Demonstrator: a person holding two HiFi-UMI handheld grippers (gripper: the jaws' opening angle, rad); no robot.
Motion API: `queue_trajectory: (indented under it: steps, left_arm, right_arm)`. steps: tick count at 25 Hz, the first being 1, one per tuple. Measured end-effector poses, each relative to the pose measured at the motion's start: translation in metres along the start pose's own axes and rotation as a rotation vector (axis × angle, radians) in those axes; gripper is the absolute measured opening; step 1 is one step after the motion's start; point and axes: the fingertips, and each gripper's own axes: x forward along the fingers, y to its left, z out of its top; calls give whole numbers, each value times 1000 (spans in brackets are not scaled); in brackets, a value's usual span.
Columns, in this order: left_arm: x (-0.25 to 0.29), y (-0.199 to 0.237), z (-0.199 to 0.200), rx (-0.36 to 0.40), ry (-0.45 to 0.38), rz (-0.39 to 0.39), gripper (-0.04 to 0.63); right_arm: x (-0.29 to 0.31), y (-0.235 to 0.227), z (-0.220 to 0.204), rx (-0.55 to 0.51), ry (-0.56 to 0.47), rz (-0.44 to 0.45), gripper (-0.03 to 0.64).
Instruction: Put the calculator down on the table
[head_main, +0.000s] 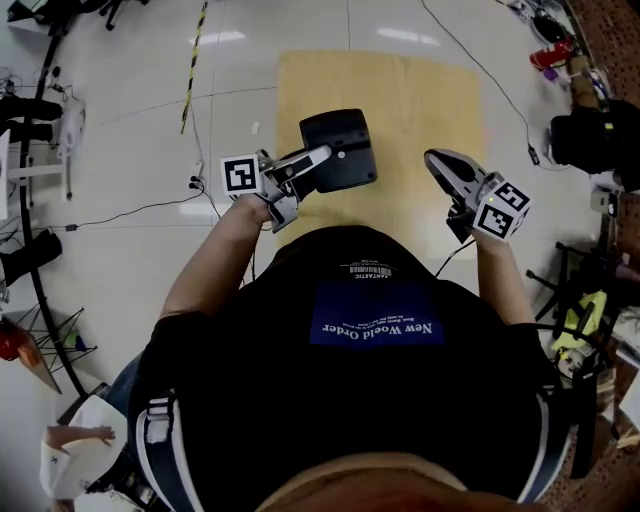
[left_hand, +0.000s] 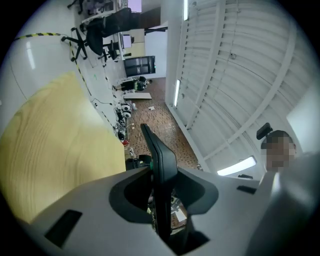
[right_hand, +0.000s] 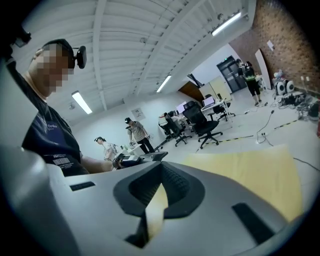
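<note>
**Calculator held over the table's left side**

The calculator (head_main: 345, 135) is a thin, flat, dark slab with rounded corners and a matte plastic back. The left hand-held gripper (head_main: 318, 157) is clamped on one edge of it. It holds the calculator above the left half of the table (head_main: 420, 100), towards the near edge, not lying on the wood. In the left gripper view the slab stands edge-on between the grey jaws.

The left forearm stretches forward with its gripper roughly level. The right hand-held gripper (head_main: 436, 158) hovers over the table's right side, its jaws closed together with nothing between them.

The table is a pale, smooth, wood-grain rectangle. It stands on a glossy white tiled floor (head_main: 130, 120) crossed by cables (head_main: 130, 212). Office chairs (right_hand: 205, 125) and a brick wall (right_hand: 280, 30) stand beyond.
</note>
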Motion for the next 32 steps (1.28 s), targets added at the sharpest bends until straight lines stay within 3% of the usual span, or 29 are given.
queue_trajectory:
  steps: [3,7,14,20,28,32]
  left_arm:
    - [35,21,4,-7,-6,55,131]
    - [75,63,-9,-13,55,133,131]
    - [92,126,-15,-5,170,202,132]
    - [138,182,-11,25,283,265,131]
    - [144,207,-21,15,372,348,132]
    - [138,223,-23,5,396,455,133]
  right_arm:
    - [-8,-39,7,-17,17,19,-12]
    - [-13,-70,-1,-15,11,35,-12]
    - [-11,-52,-36,-16,38,29,-12]
    - [-25,-91,-54,41,47,-11,-12]
    - [-25,-84,-72,66,49,-1,-12]
    - [-24,-82,-75,76,46,-4,-12]
